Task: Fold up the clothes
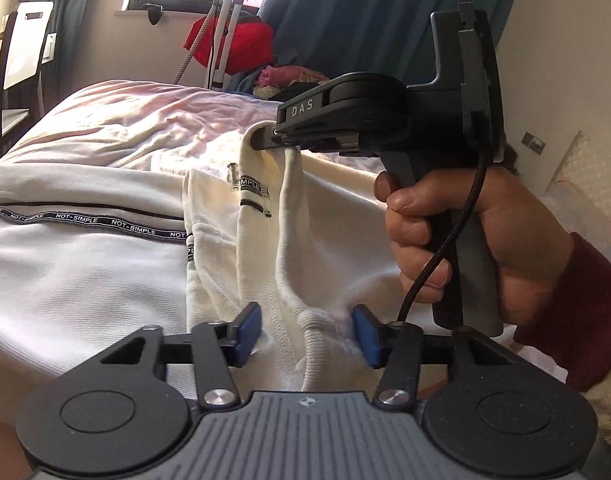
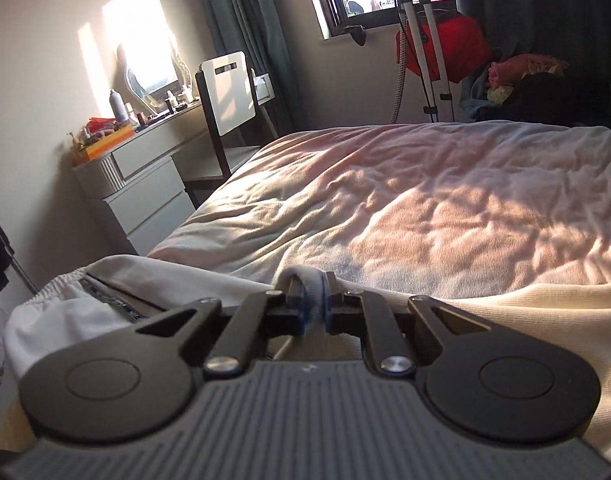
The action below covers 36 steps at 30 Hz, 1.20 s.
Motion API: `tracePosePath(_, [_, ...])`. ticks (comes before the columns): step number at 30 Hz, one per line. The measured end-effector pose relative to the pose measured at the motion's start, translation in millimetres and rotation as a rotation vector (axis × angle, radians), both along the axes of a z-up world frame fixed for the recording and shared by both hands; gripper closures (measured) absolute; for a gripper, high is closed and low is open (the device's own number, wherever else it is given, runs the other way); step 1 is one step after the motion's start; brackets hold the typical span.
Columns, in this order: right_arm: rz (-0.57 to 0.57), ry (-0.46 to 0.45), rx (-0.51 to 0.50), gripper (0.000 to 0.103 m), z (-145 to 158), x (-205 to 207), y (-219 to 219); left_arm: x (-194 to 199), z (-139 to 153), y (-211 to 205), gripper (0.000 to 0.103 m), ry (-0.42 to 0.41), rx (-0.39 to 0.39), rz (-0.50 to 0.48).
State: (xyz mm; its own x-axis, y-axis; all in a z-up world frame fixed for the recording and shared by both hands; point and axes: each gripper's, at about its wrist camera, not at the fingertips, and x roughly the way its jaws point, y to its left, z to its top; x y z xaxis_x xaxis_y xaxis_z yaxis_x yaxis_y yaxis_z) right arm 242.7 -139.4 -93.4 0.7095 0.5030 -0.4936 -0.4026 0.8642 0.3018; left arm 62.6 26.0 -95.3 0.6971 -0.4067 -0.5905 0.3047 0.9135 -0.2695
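Garment: I am working a cream-white garment (image 1: 105,272) with a "NOT-SIMPLE" tape stripe (image 1: 85,220); most of it is lying spread on the bed (image 2: 425,200), on the near side of the pink sheet, and the part nearest me is being lifted off it.

Right tool: my right tool (image 1: 265,136) is clenching a bunched fold of the garment's edge, holding it up above the bed so the cloth is hanging down in long creases; in its own view a roll of pale fabric is sitting pinched between the blue pads (image 2: 303,312).

Right hand: my right hand (image 1: 465,240) is gripping the handle upright, which I judge is keeping the lifted edge high enough to free the layer beneath.

Left tool: my left tool (image 1: 305,336) is standing released, its blue pads (image 1: 247,332) apart on either side of the ribbed hem (image 1: 317,340) hanging below the right tool; the pads are near the cloth but not pressing it.

Reason for the hold: I judge I am lining up a second grasp lower on the same edge, so both corners can be carried over together.

Risk: the fabric is soft and doubled, so the left tool may be catching one layer only.

Surroundings: beyond the bed, a white chair (image 2: 229,92) is standing by the dressing bench (image 2: 145,160).
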Motion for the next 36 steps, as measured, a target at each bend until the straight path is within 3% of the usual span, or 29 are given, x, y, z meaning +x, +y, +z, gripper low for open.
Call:
tracePosePath(1, [-0.005, 0.0, -0.007, 0.091, -0.6, 0.8, 1.3, -0.6, 1.0, 0.6, 0.081, 0.001, -0.012, -0.004])
tracePosePath(4, [-0.027, 0.026, -0.004, 0.091, -15.3, 6.4, 3.0, -2.9, 2.8, 1.5, 0.087, 0.008, -0.027, 0.012])
tracePosePath(8, [-0.052, 0.085, -0.048, 0.09, -50.4, 15.9, 12.9, 6.7, -12.0, 9.4, 0.09, 0.116, -0.058, 0.055])
tracePosePath(11, [-0.062, 0.065, -0.061, 0.088, -56.6, 14.3, 17.7, 5.2, -9.9, 6.9, 0.088, 0.08, -0.027, 0.053])
tracePosePath(14, [-0.071, 0.096, -0.055, 0.081, -47.7, 14.6, 13.3, 2.2, -6.7, 6.7, 0.074, 0.065, -0.026, 0.061])
tracePosePath(16, [-0.077, 0.11, -0.021, 0.04, -39.7, 8.0, 3.2, 0.1, -4.9, 6.9, 0.063, 0.058, -0.029, 0.067])
tracePosePath(18, [-0.098, 0.082, 0.01, 0.018, -29.5, -5.8, -9.6, -2.6, -1.4, 7.4, 0.052, 0.049, -0.035, 0.074])
tracePosePath(20, [-0.138, 0.062, 0.015, 0.019, -17.3, -20.7, -23.4, -9.2, 6.1, 6.0, 0.028, 0.004, -0.027, 0.083])
tracePosePath(22, [-0.199, 0.068, 0.026, 0.019, -4.6, -34.4, -41.4, -17.2, 15.5, 2.9, 0.013, -0.053, 0.007, 0.09])
tracePosePath(25, [-0.266, 0.031, 0.018, 0.019, 18.4, -63.6, -66.0, -27.3, 28.0, -1.2, 0.005, -0.105, 0.067, 0.11])
tracePosePath(30, [-0.37, -0.057, -0.059, 0.019, 48.1, -125.4, -88.1, -45.6, 45.6, 2.2, 0.0, -0.174, 0.066, 0.126])
tracePosePath(33, [-0.399, -0.074, -0.061, 0.019, 54.5, -161.3, -95.8, -52.8, 47.6, 9.2, 0.0, -0.211, 0.058, 0.149])
tracePosePath(36, [-0.422, -0.068, -0.048, 0.019, 47.4, -187.8, -97.9, -46.0, 39.3, 17.1, 0.0, -0.181, 0.114, 0.222])
